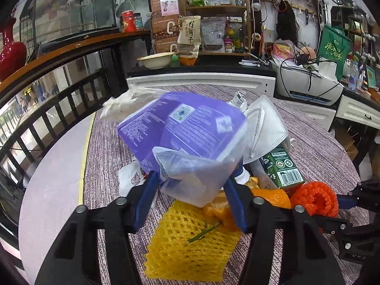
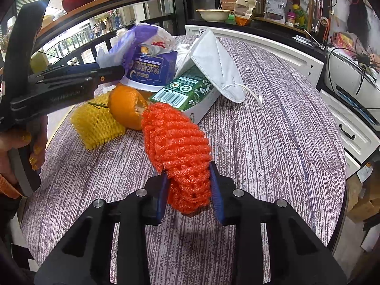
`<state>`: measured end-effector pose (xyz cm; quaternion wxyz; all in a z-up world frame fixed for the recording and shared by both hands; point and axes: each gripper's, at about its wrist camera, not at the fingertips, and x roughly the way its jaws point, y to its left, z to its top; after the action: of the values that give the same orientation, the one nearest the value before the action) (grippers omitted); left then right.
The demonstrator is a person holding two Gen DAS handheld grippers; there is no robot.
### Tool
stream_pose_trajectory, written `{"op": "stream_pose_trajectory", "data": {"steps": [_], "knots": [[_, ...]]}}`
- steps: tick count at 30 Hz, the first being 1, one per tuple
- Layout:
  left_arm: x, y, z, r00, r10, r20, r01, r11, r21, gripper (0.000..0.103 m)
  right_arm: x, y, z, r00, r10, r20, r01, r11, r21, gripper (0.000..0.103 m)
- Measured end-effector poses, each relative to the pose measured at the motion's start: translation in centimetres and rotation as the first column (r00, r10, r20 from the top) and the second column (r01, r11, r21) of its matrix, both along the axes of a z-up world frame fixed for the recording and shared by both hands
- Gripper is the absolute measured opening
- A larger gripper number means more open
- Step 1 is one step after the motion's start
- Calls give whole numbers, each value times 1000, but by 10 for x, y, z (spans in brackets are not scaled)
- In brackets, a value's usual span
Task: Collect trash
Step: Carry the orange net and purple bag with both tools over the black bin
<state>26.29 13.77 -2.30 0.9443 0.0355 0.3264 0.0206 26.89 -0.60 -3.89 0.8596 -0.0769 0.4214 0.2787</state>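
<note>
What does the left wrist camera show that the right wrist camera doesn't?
Only the left wrist view shows the left gripper closed on the purple package's clear plastic wrap, and the green paper bag by the printer. Only the right wrist view shows the right gripper clamping the orange foam net, and the person's hand. Both show the yellow foam net, orange peel, green carton and white face mask.

A cluttered shop corner: stocked shelves (image 1: pixel 215 19), printer (image 1: pixel 306 83), railing (image 1: pixel 47 118) over mall concourse.
</note>
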Motion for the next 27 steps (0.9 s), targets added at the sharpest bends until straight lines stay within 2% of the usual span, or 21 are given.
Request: {"op": "stream_pose_trajectory", "data": {"steps": [2, 5, 9, 14, 21, 27], "knots": [[-4, 1, 2, 1000, 0, 19, 1, 1000, -14, 48, -1, -1, 0, 1000, 5, 5, -5, 1000, 5, 31], [-9, 2, 4, 999, -8, 32, 9, 1000, -29, 36, -6, -3, 0, 1000, 1, 20, -1, 1000, 11, 30], [-21, 3, 7, 997, -16, 72, 21, 998, -65, 31, -12, -7, 3, 1000, 2, 28, -3, 999, 37, 29], [-38, 4, 21, 992, -20, 122, 37, 989, -140, 28, -21, -13, 10, 999, 6, 51, -8, 998, 58, 29], [-70, -15, 51, 967, -40, 252, 78, 987, -141, 28, -34, -26, 27, 995, 9, 99, -20, 993, 113, 28], [-81, -39, 67, 946, -104, 308, 163, 972, -171, 28, -40, -48, 46, 989, -32, 146, 11, 989, 147, 28]]}}
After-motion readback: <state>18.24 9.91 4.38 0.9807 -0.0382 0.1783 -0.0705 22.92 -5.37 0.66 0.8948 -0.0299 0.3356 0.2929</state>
